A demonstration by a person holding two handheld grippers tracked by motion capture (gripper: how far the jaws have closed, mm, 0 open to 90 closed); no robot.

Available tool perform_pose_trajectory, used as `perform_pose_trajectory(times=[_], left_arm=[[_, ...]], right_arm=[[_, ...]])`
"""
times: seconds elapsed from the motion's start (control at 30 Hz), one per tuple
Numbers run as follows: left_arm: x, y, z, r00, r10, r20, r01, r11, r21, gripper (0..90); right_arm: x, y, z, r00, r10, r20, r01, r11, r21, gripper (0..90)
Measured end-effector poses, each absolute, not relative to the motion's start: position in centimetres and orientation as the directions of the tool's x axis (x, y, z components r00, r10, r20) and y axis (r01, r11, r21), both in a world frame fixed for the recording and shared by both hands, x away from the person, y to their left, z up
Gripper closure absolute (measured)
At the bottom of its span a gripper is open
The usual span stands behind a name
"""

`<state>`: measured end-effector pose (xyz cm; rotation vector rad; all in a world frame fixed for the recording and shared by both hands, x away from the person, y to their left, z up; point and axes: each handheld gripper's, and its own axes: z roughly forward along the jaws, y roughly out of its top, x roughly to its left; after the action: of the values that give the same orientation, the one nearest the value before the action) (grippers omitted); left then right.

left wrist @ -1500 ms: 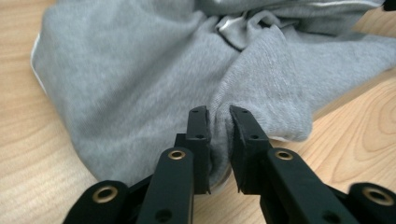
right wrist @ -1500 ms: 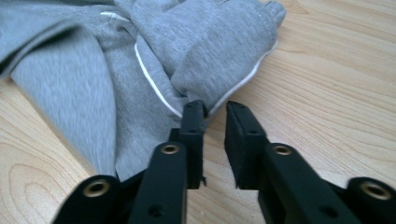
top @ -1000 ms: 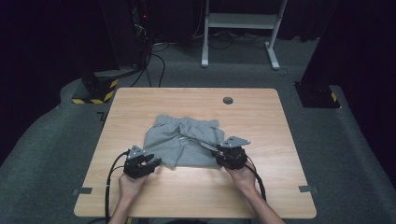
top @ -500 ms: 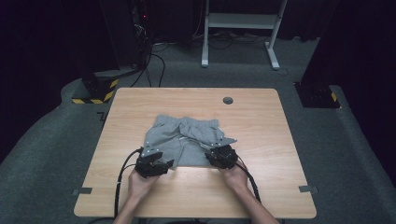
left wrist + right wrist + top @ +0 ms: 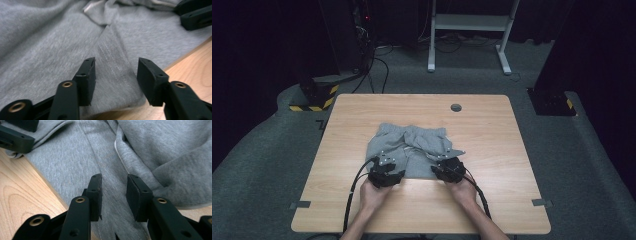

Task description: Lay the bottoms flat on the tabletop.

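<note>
Two grippers are set at the near edge of grey shorts on a table.

The left gripper (image 5: 116, 75) is seen with its jaws apart; they have just been closing, with a stitched fold of the grey shorts (image 5: 62, 37) lying under the gap and not pinched. The right gripper (image 5: 113, 195) is also kept with its jaws apart, over a seam of the cloth. Each gripper is held by a hand at the near hem, left (image 5: 386, 172) and right (image 5: 450, 170). The shorts are spread, a bit crumpled, in the middle of the wooden table (image 5: 492, 200). A small round dark thing (image 5: 456, 107) is seen near the far edge.
</note>
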<state>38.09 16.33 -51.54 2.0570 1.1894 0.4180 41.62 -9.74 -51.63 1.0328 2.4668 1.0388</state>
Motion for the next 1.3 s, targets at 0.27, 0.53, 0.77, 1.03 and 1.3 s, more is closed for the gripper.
perform_pose_trajectory(times=[0.27,0.53,0.77,1.03,1.3], left_arm=[[38.1,17.0,-51.4,0.518,0.852,-0.070,0.627,-0.323,0.709,78.0],[36.8,17.7,-50.2,0.557,0.826,-0.092,0.602,-0.325,0.729,85.4],[35.4,19.2,-50.1,0.586,0.801,-0.126,0.601,-0.324,0.730,85.5],[34.6,20.6,-50.5,0.581,0.804,-0.127,0.606,-0.322,0.728,85.5],[34.2,21.0,-50.8,0.579,0.804,-0.133,0.603,-0.313,0.734,85.5]], right_arm=[[41.6,-9.8,-51.7,-0.709,0.704,0.032,0.513,0.485,0.708,64.8],[41.7,-9.9,-51.6,-0.715,0.699,0.038,0.515,0.489,0.704,59.3],[41.3,-10.0,-50.8,-0.720,0.690,0.069,0.512,0.462,0.725,56.4],[41.3,-9.7,-50.2,-0.724,0.687,0.061,0.501,0.462,0.732,57.4],[41.5,-9.6,-50.5,-0.709,0.704,0.038,0.507,0.473,0.721,65.2]])
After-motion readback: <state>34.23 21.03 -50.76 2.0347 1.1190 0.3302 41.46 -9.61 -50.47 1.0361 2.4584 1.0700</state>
